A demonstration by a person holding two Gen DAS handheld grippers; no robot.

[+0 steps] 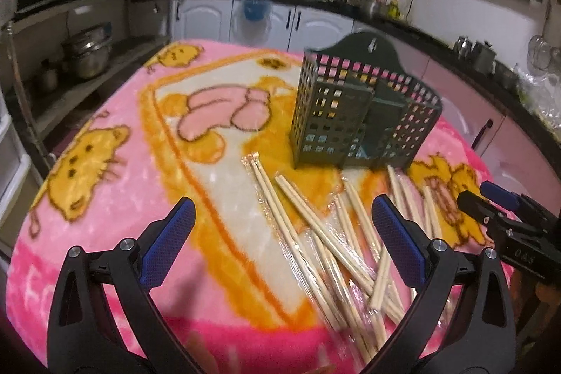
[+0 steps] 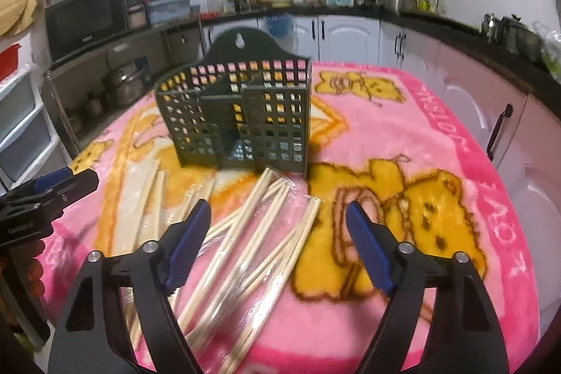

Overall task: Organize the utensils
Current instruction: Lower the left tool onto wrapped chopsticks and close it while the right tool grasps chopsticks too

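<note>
Before the holder (image 2: pixel 238 114), loose chopsticks (image 2: pixel 245 233); both tools (image 1: pixel 280 219) (image 2: pixel 278 219) spread, empty.

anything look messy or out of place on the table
Yes: the wrapped chopsticks lie scattered and crisscrossed on the pink blanket in front of the green holder, which stands upright with nothing visible in it.

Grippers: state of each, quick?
Left gripper: open, holding nothing.
Right gripper: open, nothing held; wrapped wooden chopsticks lie below it.
</note>
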